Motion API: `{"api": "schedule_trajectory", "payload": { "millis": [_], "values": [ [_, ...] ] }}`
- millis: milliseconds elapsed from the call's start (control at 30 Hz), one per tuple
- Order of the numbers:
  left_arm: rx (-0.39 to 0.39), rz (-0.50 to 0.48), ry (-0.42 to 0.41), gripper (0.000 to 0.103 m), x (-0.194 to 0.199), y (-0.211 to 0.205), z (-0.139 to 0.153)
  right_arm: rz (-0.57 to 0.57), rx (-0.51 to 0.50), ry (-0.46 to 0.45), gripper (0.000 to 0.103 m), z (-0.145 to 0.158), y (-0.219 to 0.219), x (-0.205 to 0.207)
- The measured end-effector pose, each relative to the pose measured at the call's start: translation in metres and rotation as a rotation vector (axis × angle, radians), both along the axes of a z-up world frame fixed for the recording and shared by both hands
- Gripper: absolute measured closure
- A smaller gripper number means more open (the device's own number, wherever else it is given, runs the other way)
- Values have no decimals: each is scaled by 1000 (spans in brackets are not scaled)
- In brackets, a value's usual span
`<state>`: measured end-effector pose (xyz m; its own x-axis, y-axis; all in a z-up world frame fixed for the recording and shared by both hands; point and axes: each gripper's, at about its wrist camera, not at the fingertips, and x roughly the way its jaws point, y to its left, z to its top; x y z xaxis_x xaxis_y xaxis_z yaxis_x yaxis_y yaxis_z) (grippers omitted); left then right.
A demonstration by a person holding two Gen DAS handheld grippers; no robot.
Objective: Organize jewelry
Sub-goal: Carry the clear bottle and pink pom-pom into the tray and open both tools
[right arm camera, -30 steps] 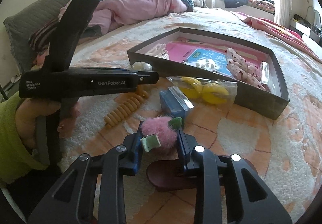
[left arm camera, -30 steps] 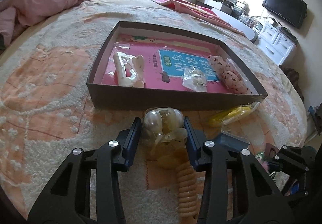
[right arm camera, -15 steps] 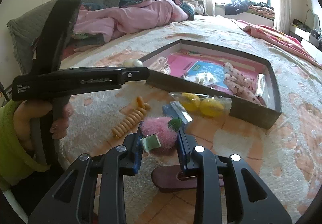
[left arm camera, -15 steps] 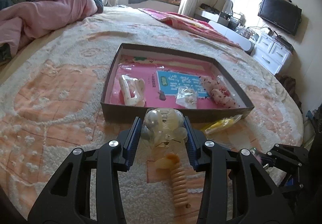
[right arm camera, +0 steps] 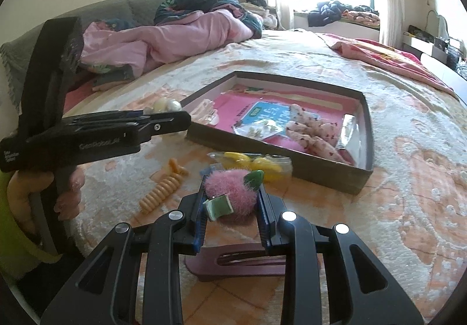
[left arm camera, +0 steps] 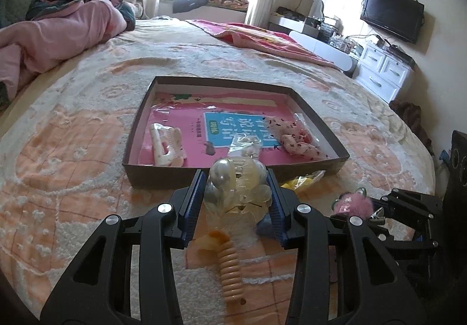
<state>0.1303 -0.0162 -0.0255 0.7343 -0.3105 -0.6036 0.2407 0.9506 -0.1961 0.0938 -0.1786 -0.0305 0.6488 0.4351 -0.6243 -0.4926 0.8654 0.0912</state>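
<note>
My left gripper (left arm camera: 235,193) is shut on a clear bag of pearly hair clips (left arm camera: 238,189), held above the bed in front of the shallow brown box (left arm camera: 204,171). My right gripper (right arm camera: 230,202) is shut on a fluffy pink hair clip with a green leaf (right arm camera: 230,189), held above the bed near the box's front wall (right arm camera: 262,155). The box holds a cream claw clip (left arm camera: 166,147), a small clear bag (left arm camera: 245,147) and floral pink pieces (left arm camera: 297,141). The left gripper also shows in the right wrist view (right arm camera: 163,116), with the pearly clips (right arm camera: 166,105) at its tip.
On the bedspread lie an orange spiral hair tie (right arm camera: 163,190), a bag of yellow clips (right arm camera: 254,163), a blue item (right arm camera: 208,171) and a dark maroon flat clip (right arm camera: 242,262). A pink quilt (right arm camera: 163,41) lies at the far left. A white dresser (left arm camera: 382,71) stands right of the bed.
Both grippers have risen with their items held; the left one lifted the pearly clips off the bed, and the box looks farther below.
</note>
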Motion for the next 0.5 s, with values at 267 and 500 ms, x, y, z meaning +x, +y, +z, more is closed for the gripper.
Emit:
{"api": "schedule_trajectory", "payload": {
  "millis": [267, 500],
  "values": [
    [8, -30, -6, 70, 10, -14, 2, -58, 6, -6, 75, 1, -18, 9],
    [21, -56, -16, 70, 21, -26, 4, -123, 17, -19, 75, 6, -39, 20]
  ]
}}
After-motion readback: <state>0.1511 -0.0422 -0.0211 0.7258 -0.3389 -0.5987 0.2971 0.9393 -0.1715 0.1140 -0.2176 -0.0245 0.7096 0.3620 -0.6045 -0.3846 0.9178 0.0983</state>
